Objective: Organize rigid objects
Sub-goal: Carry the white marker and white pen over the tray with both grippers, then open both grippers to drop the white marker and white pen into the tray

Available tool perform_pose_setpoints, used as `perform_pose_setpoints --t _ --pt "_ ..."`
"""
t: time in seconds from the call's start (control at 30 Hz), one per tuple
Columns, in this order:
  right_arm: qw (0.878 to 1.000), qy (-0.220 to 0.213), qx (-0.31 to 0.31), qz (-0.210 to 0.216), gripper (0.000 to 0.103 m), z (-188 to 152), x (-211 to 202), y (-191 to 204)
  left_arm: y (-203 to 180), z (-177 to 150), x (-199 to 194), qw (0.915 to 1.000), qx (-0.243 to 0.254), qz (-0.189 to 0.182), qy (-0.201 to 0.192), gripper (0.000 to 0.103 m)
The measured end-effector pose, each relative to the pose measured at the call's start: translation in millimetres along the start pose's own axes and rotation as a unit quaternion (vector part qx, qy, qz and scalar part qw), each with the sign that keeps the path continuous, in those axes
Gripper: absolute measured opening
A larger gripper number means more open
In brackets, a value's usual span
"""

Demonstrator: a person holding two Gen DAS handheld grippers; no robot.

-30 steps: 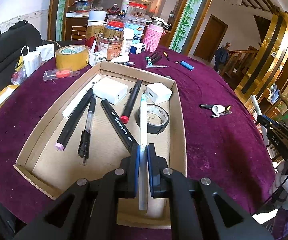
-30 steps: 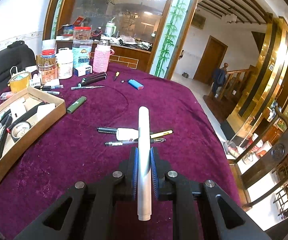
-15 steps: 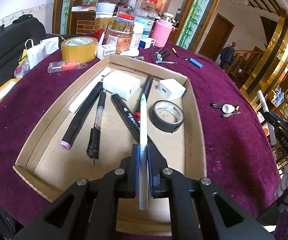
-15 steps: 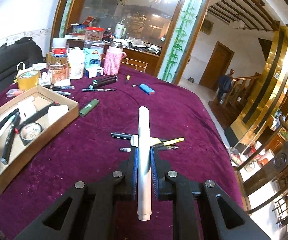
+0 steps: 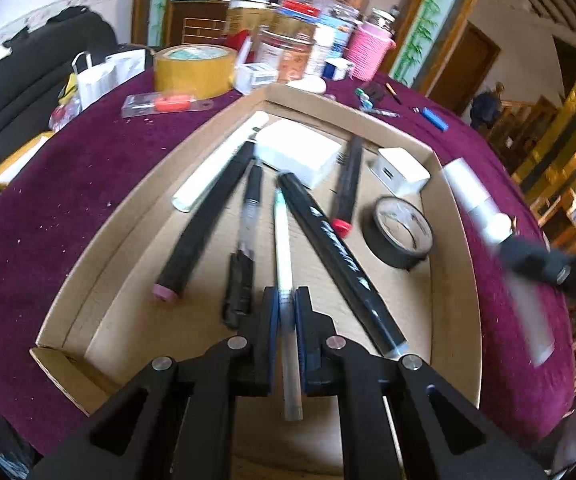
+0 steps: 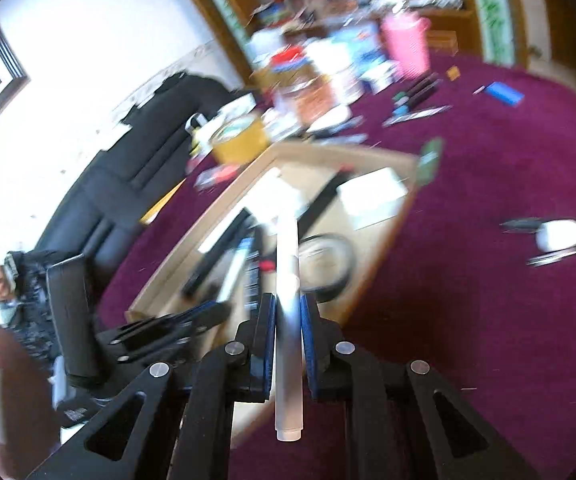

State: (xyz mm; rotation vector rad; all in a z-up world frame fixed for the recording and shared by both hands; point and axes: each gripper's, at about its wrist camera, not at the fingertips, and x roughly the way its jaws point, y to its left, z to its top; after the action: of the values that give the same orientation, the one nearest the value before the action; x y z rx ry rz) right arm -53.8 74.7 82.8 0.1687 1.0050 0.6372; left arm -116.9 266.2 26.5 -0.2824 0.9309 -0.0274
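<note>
My left gripper (image 5: pixel 286 300) is shut on a thin white pen (image 5: pixel 284 248) and holds it low over the cardboard tray (image 5: pixel 100 240), between a black pen (image 5: pixel 244 248) and a long black marker (image 5: pixel 340 264). My right gripper (image 6: pixel 288 308) is shut on a white tube (image 6: pixel 287 272) and hovers tilted over the tray's near right edge (image 6: pixel 372 260). The right gripper and its tube also show blurred in the left wrist view (image 5: pixel 476 200). The tray holds markers, two white boxes (image 5: pixel 300 156) and a black tape roll (image 5: pixel 402 232).
A yellow tape roll (image 5: pixel 194 70), jars and a pink cup (image 5: pixel 370 58) crowd the table's far side. Loose pens and a white cap (image 6: pixel 560 234) lie on the purple cloth right of the tray. A green lighter (image 6: pixel 430 160) lies by the tray's far corner.
My right gripper has swung left from the open cloth to over the tray, tilting, with the tube in it. My left gripper has moved lower and further into the tray with its pen.
</note>
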Motion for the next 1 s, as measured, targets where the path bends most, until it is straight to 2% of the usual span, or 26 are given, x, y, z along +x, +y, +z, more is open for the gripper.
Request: perform_pose_setpoints --t 0.1,0.17,0.23,0.37,0.43,0.47,0.5,0.57,0.67,0.8,1.0 --pt "1.000 0.028 -0.004 0.004 0.014 -1 29 16 7 2 -5 0.9999 -0.008 0.001 -0.008 0.023" --pt "0.999 0.040 -0.006 -0.004 0.014 -3 44 22 9 2 -15 0.9996 -0.005 -0.004 -0.026 0.037" --pt "0.999 0.047 -0.007 -0.021 0.015 -3 56 24 10 2 -26 0.9989 -0.001 0.003 -0.046 0.046" --pt "0.997 0.044 -0.014 -0.062 0.016 -1 65 24 6 6 -48 0.9947 0.017 0.041 -0.093 0.066" --pt "0.996 0.035 -0.023 -0.080 0.028 0 65 25 0 6 -59 0.9898 0.030 0.075 -0.118 0.074" --pt "0.996 0.032 -0.024 -0.080 0.039 1 64 24 -2 6 -63 0.9866 0.036 0.093 -0.129 0.078" --pt "0.996 0.026 -0.027 -0.078 0.046 1 63 26 -4 6 -67 0.9835 0.042 0.109 -0.139 0.079" --pt "0.996 0.014 -0.032 -0.080 0.048 2 58 28 -9 5 -74 0.9766 0.055 0.140 -0.154 0.082" --pt "0.996 -0.013 -0.038 -0.074 0.051 -1 44 32 -14 5 -78 0.9704 0.067 0.167 -0.161 0.083" --pt "0.995 -0.059 -0.031 -0.068 0.064 -7 15 26 -19 3 -81 0.9696 0.073 0.173 -0.157 0.083" --pt "0.990 -0.104 -0.026 -0.095 0.075 -17 -18 5 -34 -1 -79 0.9688 0.087 0.179 -0.148 0.084"
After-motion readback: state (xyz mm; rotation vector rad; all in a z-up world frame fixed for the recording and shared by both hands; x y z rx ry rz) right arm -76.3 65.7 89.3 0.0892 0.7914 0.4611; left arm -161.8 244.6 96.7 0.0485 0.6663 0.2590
